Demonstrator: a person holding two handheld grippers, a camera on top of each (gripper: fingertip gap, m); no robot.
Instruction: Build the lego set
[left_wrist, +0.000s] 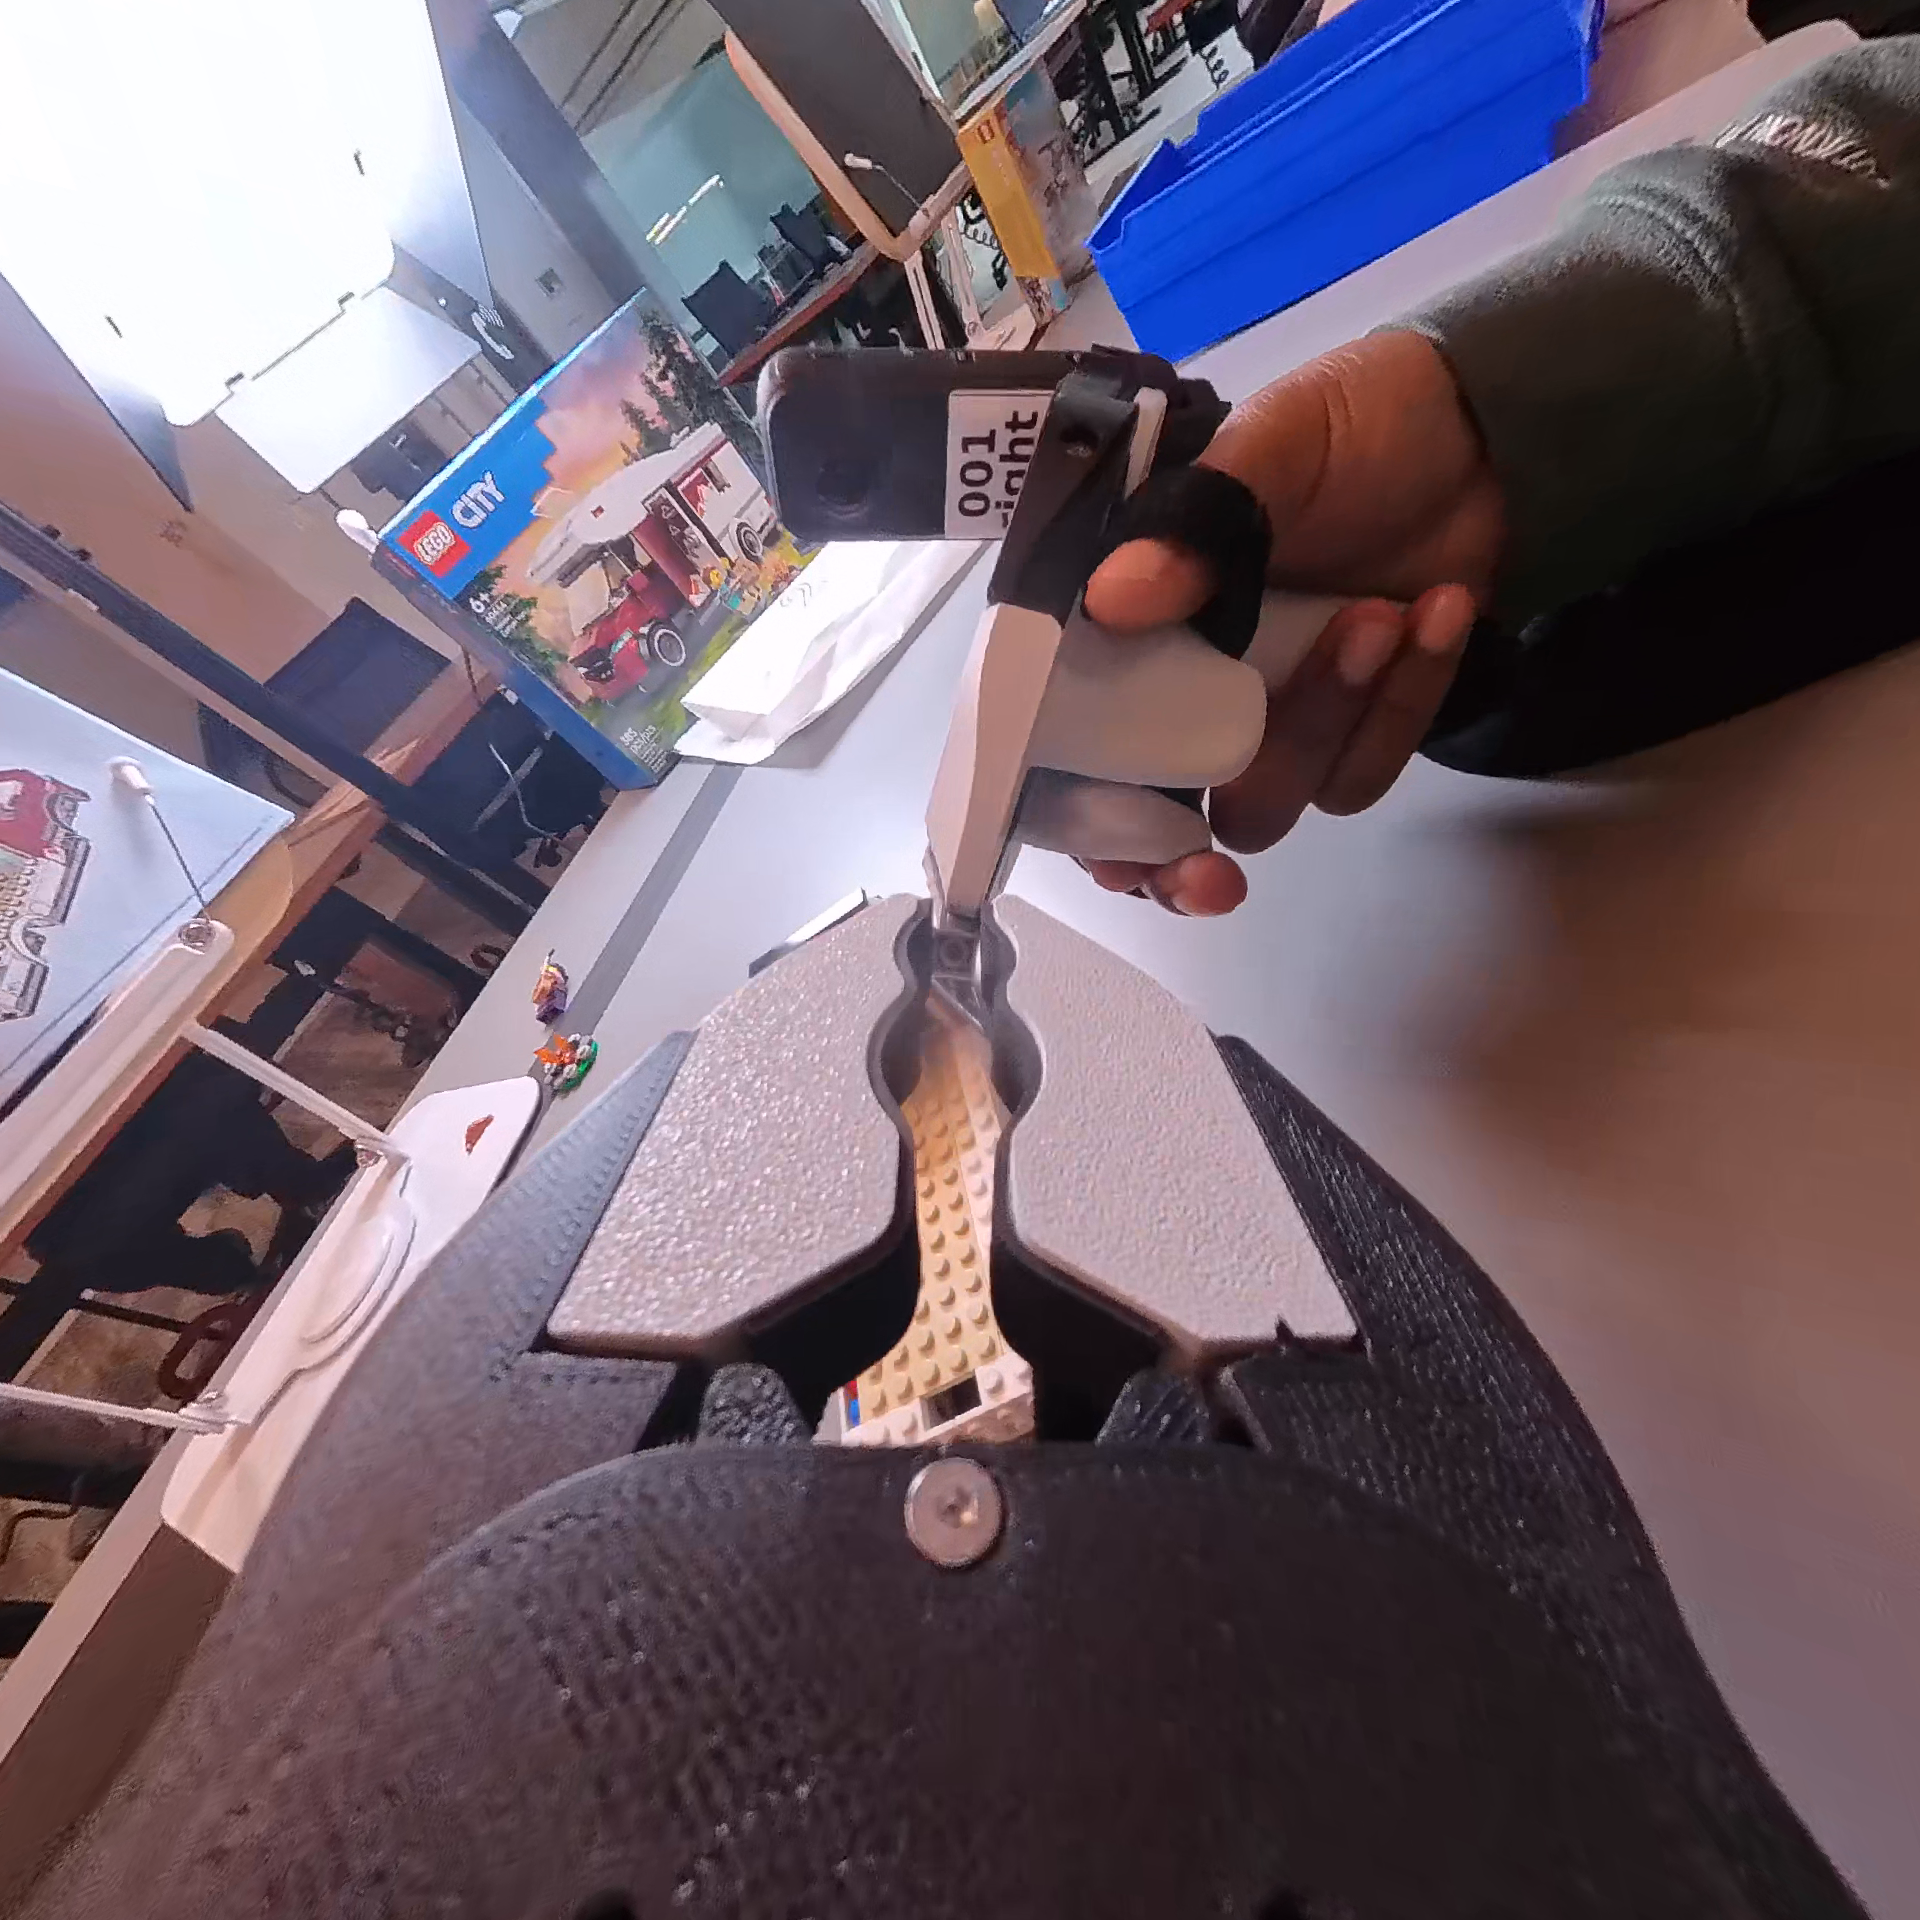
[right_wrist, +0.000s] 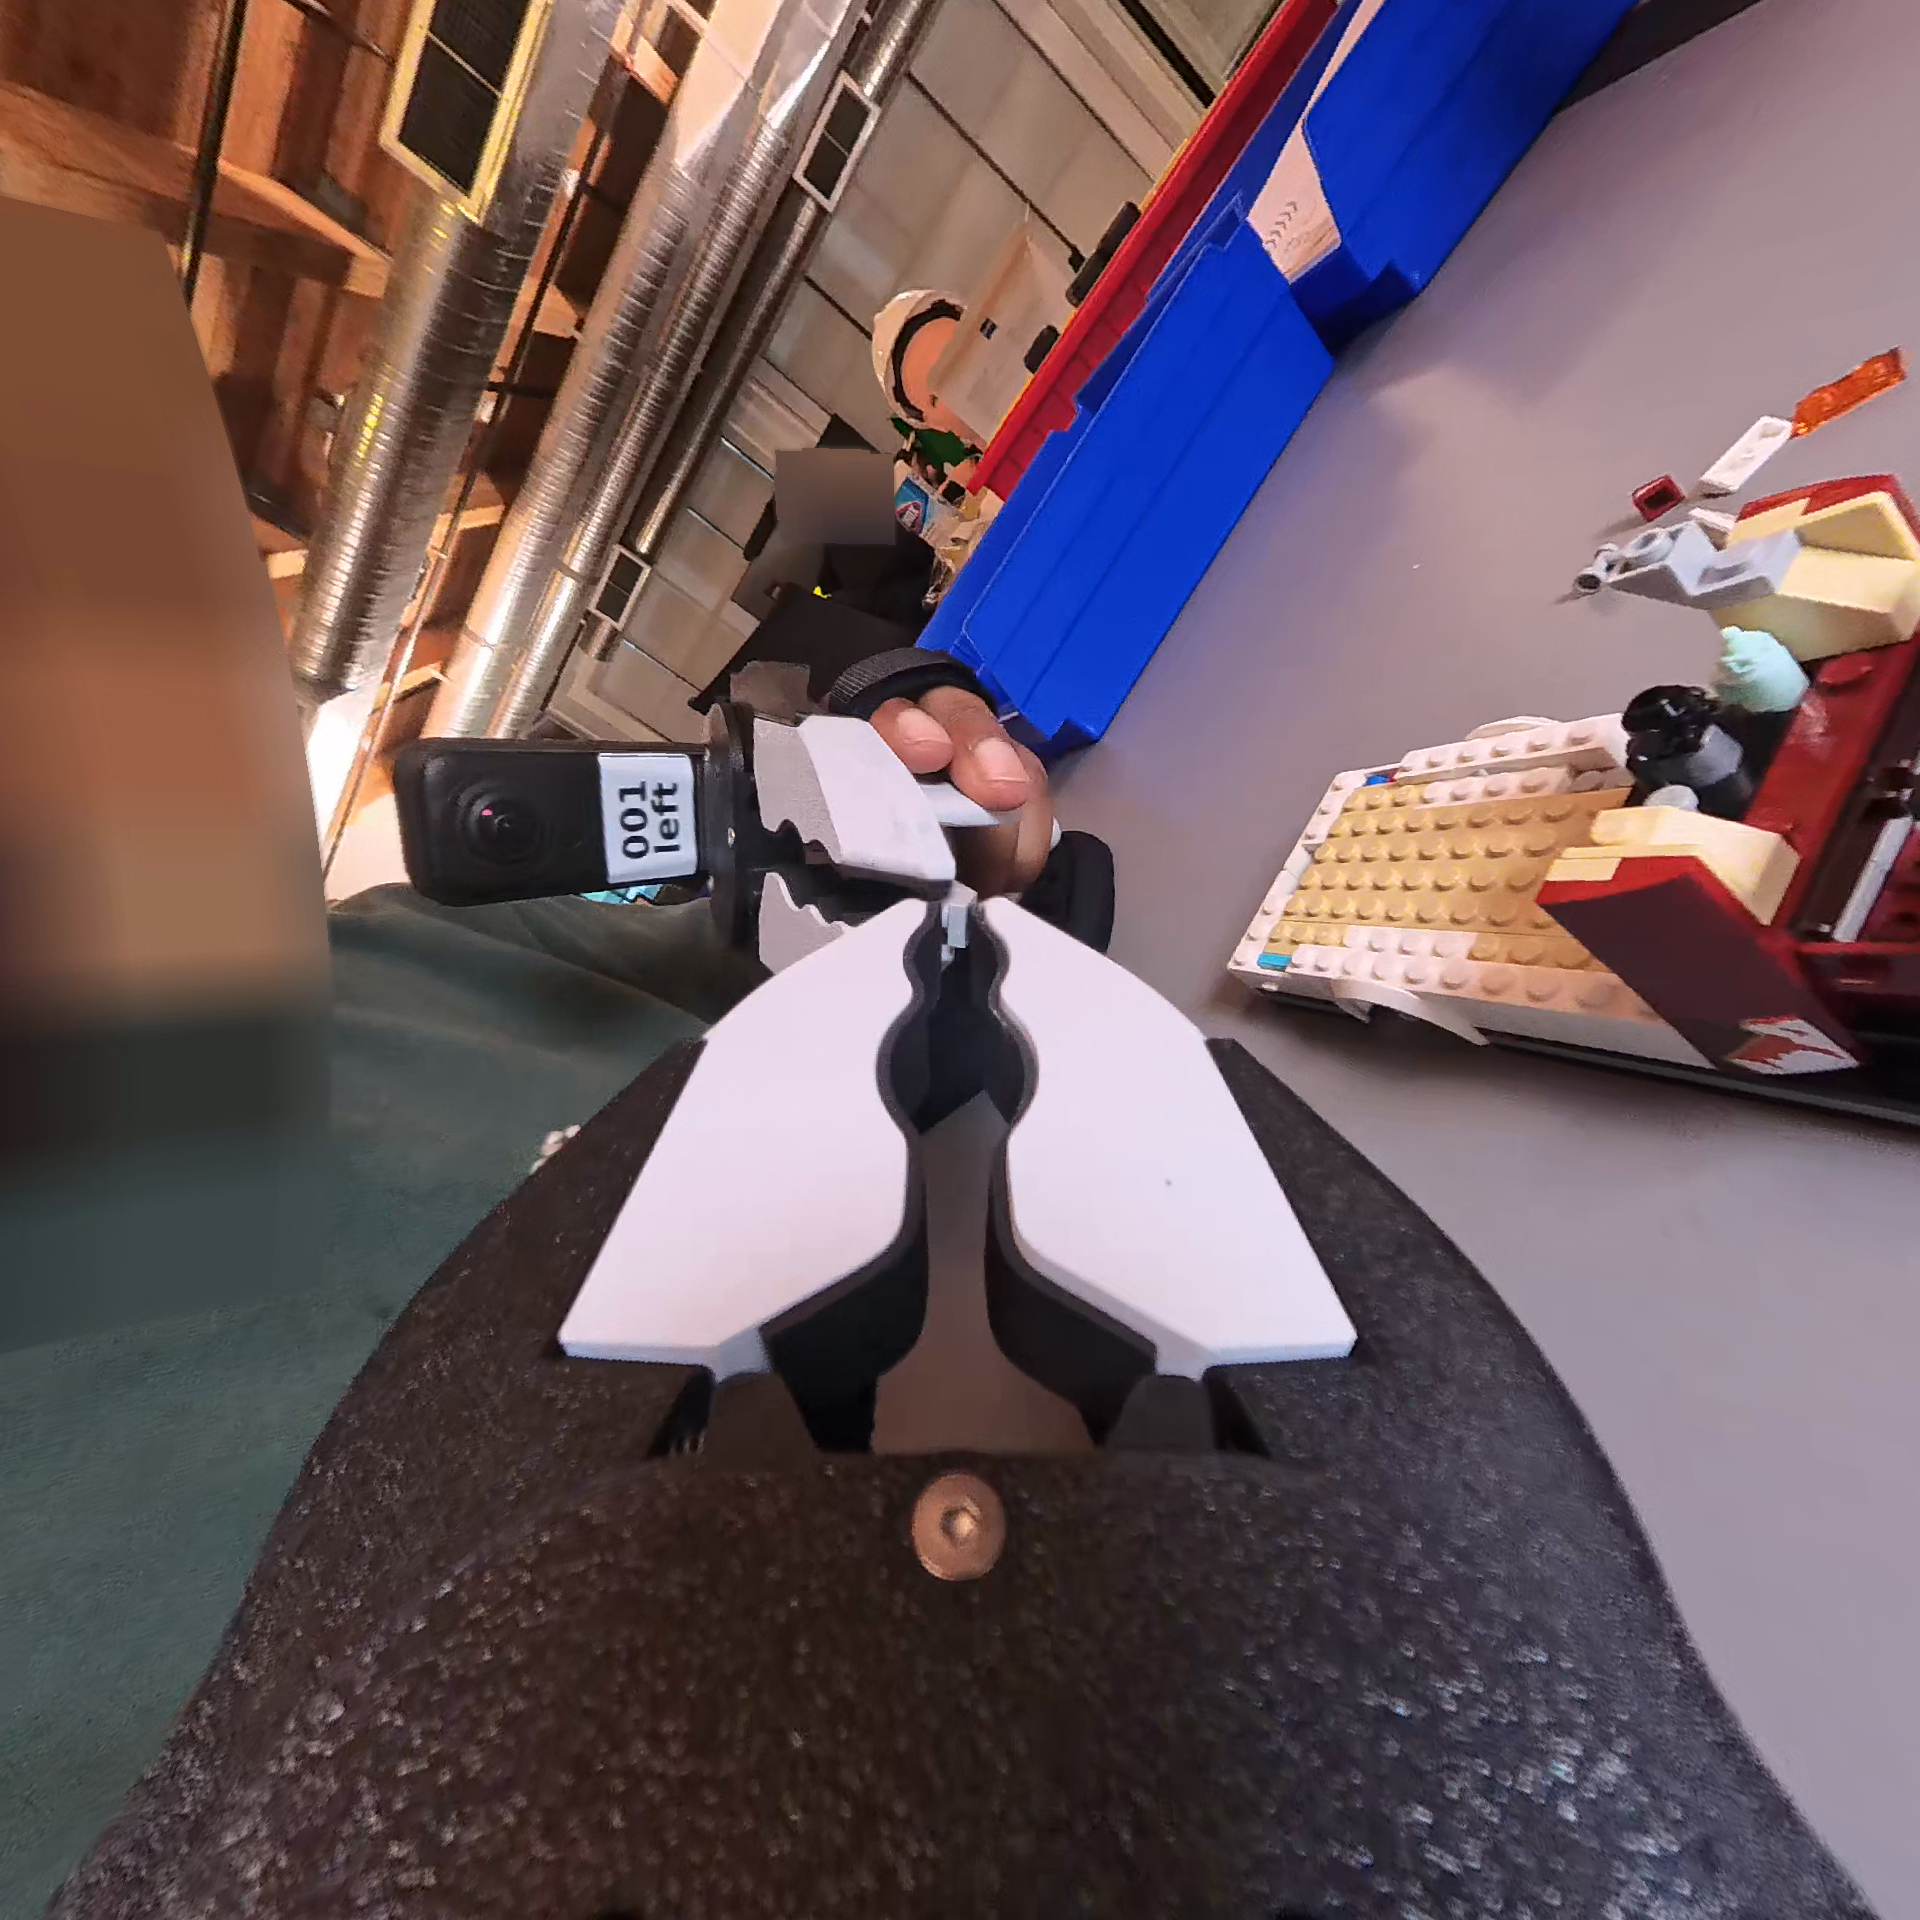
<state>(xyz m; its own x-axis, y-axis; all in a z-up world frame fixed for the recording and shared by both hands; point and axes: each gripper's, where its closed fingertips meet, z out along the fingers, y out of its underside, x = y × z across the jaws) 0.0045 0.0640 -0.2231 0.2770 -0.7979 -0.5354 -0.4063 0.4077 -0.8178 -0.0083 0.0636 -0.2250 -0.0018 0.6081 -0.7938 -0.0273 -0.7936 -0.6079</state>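
Both grippers meet tip to tip above the grey table (right_wrist: 1455, 1351). Left gripper (left_wrist: 956, 951) and right gripper (right_wrist: 958, 920) are each closed on the same small grey piece (right_wrist: 957, 923), pinched between their tips. Partly built camper (right_wrist: 1538, 914), w/ tan studded floor & dark red cab, sits on the table right of the tips in the right wrist view. Lego box (left_wrist: 582, 582) stands farther back, blue bins (right_wrist: 1143, 499) along the far edge.
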